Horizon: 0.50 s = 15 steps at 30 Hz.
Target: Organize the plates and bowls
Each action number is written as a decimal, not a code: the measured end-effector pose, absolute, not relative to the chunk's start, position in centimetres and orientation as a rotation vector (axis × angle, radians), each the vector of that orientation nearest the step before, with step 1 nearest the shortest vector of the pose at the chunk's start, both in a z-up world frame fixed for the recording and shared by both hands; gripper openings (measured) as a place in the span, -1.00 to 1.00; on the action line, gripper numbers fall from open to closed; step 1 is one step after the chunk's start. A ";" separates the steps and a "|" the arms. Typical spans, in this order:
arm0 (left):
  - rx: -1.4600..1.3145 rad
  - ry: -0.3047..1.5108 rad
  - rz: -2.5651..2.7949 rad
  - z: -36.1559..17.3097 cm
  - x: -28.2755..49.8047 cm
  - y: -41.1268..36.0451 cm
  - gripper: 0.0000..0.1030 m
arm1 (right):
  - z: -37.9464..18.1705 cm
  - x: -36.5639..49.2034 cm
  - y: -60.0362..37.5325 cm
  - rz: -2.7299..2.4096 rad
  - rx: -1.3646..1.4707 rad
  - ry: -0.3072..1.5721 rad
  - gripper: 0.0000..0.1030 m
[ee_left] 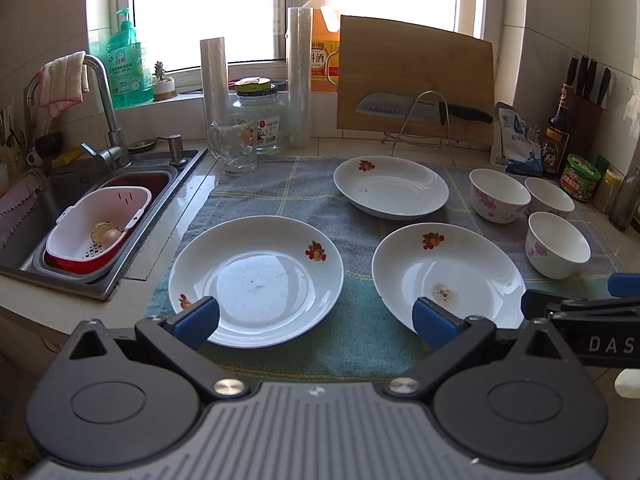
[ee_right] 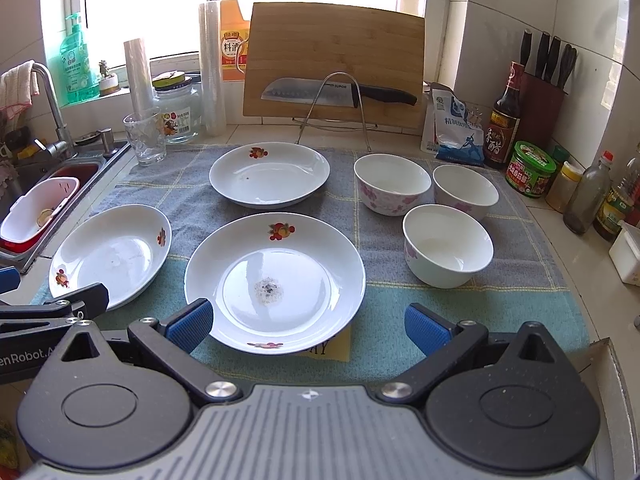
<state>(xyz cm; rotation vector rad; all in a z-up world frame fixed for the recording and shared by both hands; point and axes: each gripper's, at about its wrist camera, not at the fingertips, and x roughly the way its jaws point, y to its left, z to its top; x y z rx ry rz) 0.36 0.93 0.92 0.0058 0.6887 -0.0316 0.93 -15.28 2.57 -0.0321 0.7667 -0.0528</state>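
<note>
a: what's nearest?

b: the left gripper (ee_left: 316, 322) and the right gripper (ee_right: 308, 326), both low over the front edge of the cloth (ee_right: 372, 344), jaws spread wide and holding nothing

a: and just past them?

b: the left plate (ee_left: 256, 280) sits in front of the left gripper, near the sink (ee_left: 168, 184). the front plate (ee_right: 276, 280) lies in front of the right gripper, with a grey smudge in its middle. the two plates are near each other, not touching

a: the bowls?

b: right of the plates. the near bowl (ee_right: 448, 246) stands alone, and behind it the middle bowl (ee_right: 392, 184) and the right bowl (ee_right: 466, 190) stand just beside each other

a: further back?

b: the back plate (ee_right: 270, 174) lies behind the front plate. past the cloth a cutting board (ee_right: 336, 64) leans upright with a knife (ee_right: 340, 92) in front of it on a wire stand
</note>
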 end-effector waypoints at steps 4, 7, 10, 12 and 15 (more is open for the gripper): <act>0.004 0.686 -0.033 0.7 0.5 1.2 0.98 | 2.4 1.3 -15.0 -0.037 -0.039 0.772 1.00; -0.008 0.686 -0.032 0.3 0.5 1.6 0.98 | 2.2 1.7 -14.6 -0.016 -0.050 0.773 1.00; -0.017 0.683 -0.033 0.0 0.5 2.3 0.98 | 2.0 2.1 -14.2 0.014 -0.050 0.771 1.00; -0.017 0.686 -0.023 -0.2 0.6 2.7 0.98 | 2.1 2.4 -14.0 0.034 -0.051 0.766 1.00; -0.016 0.693 -0.007 -0.8 0.8 3.5 0.98 | 2.1 3.0 -13.6 0.051 -0.062 0.758 1.00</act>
